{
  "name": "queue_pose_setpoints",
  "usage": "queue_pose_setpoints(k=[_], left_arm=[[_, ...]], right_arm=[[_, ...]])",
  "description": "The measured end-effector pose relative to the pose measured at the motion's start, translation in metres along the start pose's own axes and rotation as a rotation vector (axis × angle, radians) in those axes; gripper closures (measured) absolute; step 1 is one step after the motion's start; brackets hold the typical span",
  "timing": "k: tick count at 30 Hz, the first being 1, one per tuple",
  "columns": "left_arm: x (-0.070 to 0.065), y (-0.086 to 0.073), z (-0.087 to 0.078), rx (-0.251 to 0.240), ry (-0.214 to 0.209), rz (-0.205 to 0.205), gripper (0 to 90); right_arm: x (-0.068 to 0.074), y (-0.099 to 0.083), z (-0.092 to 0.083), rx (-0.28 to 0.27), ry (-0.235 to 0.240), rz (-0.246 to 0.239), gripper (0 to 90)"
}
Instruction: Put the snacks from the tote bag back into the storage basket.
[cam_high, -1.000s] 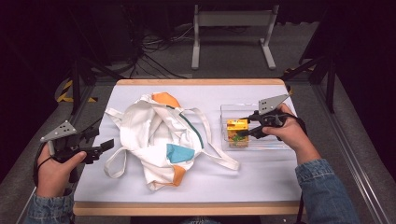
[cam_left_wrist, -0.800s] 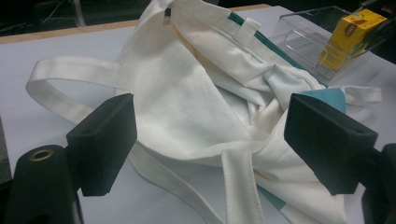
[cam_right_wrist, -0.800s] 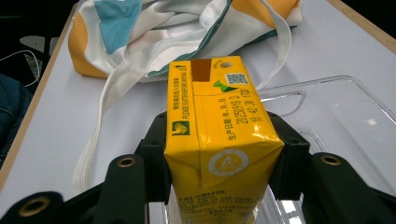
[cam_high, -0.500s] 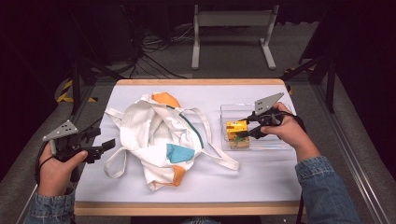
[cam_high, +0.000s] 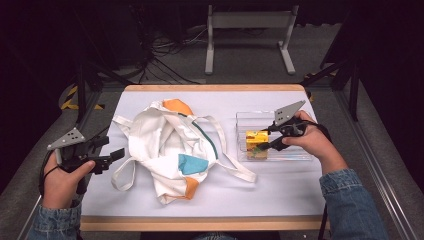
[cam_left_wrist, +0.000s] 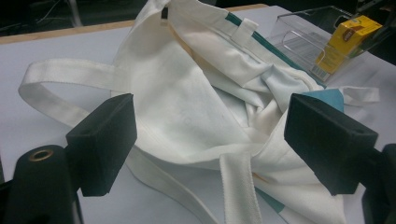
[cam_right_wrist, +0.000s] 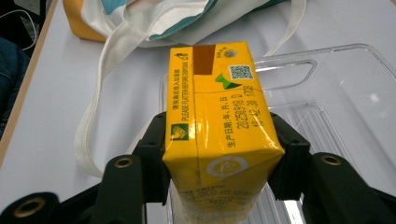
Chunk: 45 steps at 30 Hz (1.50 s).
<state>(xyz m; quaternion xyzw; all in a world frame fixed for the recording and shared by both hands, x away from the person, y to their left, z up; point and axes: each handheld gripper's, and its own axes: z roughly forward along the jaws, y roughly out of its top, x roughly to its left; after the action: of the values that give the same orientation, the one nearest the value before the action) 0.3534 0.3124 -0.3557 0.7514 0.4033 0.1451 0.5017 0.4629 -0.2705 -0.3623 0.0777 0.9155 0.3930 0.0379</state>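
Right hand-held gripper (cam_right_wrist: 219, 154) pinches the yellow carton (cam_right_wrist: 217, 126) above the clear tray (cam_high: 295, 152), seemingly lifting it; left hand-held gripper (cam_left_wrist: 224, 140) waits spread by the tote bag (cam_high: 170, 145).

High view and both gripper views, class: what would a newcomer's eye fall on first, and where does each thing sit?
First, the yellow carton, clamped by the right hand-held gripper over the clear tray at the table's right. Next, the crumpled white tote bag with orange and teal patches, mid-table. The left hand-held gripper is open, facing the bag from the table's left edge.
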Motion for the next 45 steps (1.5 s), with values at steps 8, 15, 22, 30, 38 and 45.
queue_pose_setpoints(k=[8, 15, 22, 30, 38, 45], left_arm=[[0.000, 0.003, 0.005, 0.000, -0.009, 0.002, 17.9], [-0.001, 0.004, 0.007, 0.005, -0.016, 0.005, 17.9], [-0.001, 0.003, 0.005, 0.002, -0.011, 0.002, 17.9], [-0.001, 0.001, 0.002, 0.005, -0.004, 0.005, 17.9], [-0.001, 0.000, 0.001, 0.006, -0.006, 0.005, 17.1], [-0.001, -0.005, 0.000, 0.012, 0.002, 0.009, 16.5]], right_arm=[[0.003, -0.005, -0.006, 0.017, -0.015, 0.015, 47.6], [0.005, -0.004, -0.008, 0.012, -0.020, 0.019, 44.0], [0.007, 0.001, -0.013, -0.047, -0.050, 0.040, 30.0], [0.015, 0.017, -0.031, -0.130, -0.131, 0.055, 22.2], [0.025, 0.017, -0.048, -0.171, -0.217, 0.120, 20.7], [0.043, 0.009, -0.072, -0.224, -0.346, 0.228, 20.3]])
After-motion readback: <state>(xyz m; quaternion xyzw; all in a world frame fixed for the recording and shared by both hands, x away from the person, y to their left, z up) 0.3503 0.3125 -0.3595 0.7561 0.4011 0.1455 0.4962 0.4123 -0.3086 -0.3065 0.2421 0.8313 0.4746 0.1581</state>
